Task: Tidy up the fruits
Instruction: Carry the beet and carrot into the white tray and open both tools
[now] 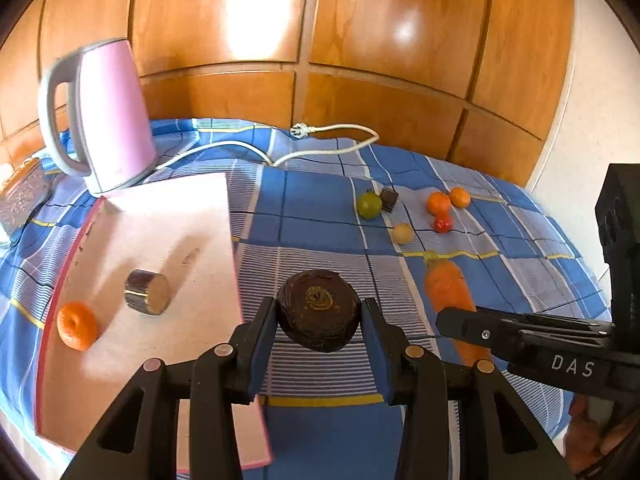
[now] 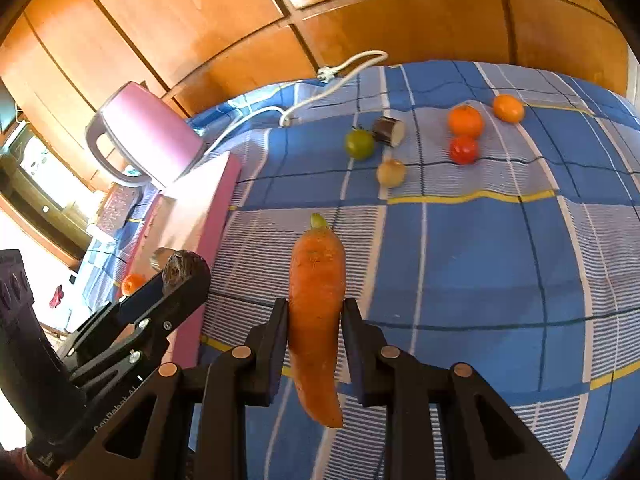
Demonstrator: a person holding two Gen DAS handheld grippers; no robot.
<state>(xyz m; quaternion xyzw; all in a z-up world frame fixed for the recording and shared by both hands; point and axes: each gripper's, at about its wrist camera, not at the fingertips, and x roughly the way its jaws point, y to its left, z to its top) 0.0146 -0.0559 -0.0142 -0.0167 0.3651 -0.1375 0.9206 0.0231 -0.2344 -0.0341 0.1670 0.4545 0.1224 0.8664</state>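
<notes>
Currently, dark round beet pinched between the left gripper pads, jaws partly closed on it, held above the blue checked cloth beside the pink board. Carrot clamped in the right gripper, narrow grip, tip hanging down. On the board: orange, cut cylinder piece. Small fruits grouped farther back. Pink kettle behind the board.

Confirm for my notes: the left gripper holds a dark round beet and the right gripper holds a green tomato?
Not quite. The right gripper holds a long orange carrot, as the right wrist view shows; the left gripper does hold the dark round beet.
</notes>
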